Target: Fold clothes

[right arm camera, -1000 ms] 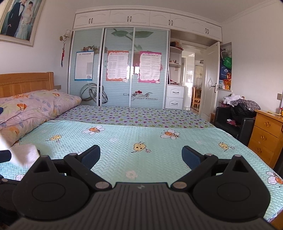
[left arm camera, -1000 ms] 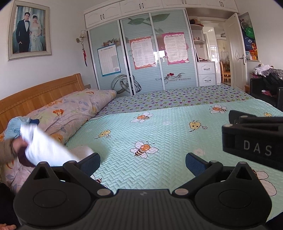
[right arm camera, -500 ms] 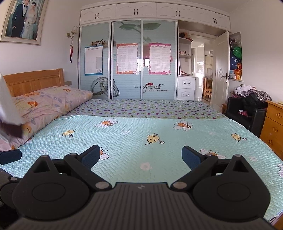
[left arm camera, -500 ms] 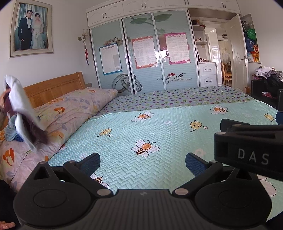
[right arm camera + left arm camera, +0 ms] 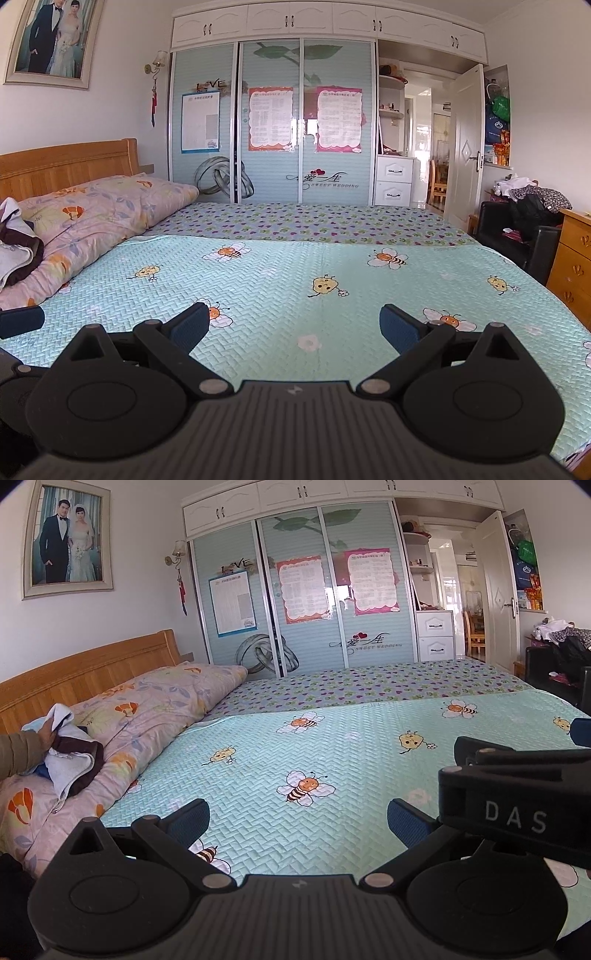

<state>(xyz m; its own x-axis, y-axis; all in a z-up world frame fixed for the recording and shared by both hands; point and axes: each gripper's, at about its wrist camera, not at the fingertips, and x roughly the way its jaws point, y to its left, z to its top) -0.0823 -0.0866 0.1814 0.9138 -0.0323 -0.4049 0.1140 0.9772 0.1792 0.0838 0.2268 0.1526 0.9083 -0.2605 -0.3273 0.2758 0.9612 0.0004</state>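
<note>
Here, from the left wrist view, the left gripper (image 5: 298, 818) hangs low over the bee-print bedspread (image 5: 332, 746), its jaws spread wide with nothing between them. The clothes are not in front of it at all: a pale grey garment with a dark brown lining (image 5: 72, 760) lies bunched on the floral quilt (image 5: 147, 716) at the head of the bed, just below the wooden headboard (image 5: 92, 668). A bare hand (image 5: 48, 733) coming out of an olive sleeve (image 5: 18, 753) rests on that garment, with a bit of blue cloth showing under it. The right gripper's black body, marked DAS, crosses the right edge of this view, near the left one.

From the right wrist view, the right gripper (image 5: 295, 328) also sits above the bedspread (image 5: 295, 280) with its jaws released and empty. The same garment (image 5: 16, 251) shows only as a crumpled edge at the far left, on the quilt (image 5: 103, 214). One blue pad of the left gripper pokes in at the left edge.

The main risk, as I judge it, is the hand: a reach toward the pile now could pinch or bump it. The garment is also heaped with other cloth, so a single pinch might drag up two pieces or only the lining, leaving it twisted rather than flat. And the two grippers are close, so swinging both left could knock them together.
</note>
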